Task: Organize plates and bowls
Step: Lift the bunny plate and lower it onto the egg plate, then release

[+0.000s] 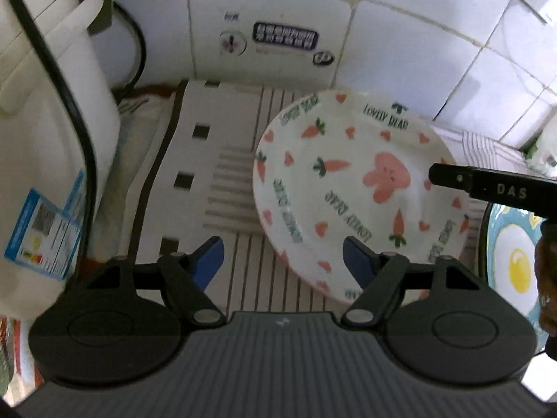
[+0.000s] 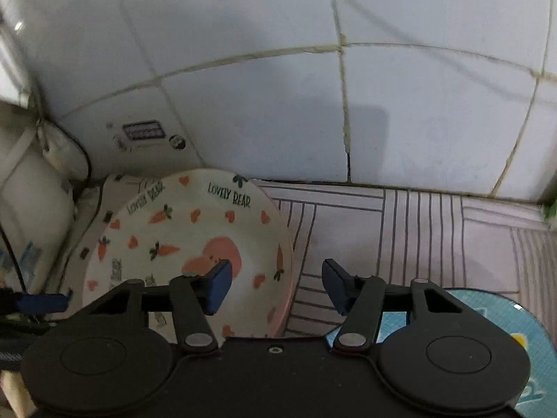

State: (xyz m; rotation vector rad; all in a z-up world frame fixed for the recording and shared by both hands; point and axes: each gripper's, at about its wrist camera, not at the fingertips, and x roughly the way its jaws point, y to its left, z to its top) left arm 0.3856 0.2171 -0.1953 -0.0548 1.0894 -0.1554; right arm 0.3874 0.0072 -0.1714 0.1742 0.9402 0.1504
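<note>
- The white plate [image 1: 351,188] lies flat on the striped mat [image 1: 222,160] by the tiled wall, with a blue plate [image 1: 511,264] just beside it.
- Both look like glazed ceramic: stiff, slippery and breakable, so I would pinch the rim, not the face.
- The left gripper [image 1: 282,261] is wide and empty, and so is the right gripper [image 2: 275,285].
- The white plate reads "LOVELY BEAR"; the right gripper's finger reads "DAS".
</note>
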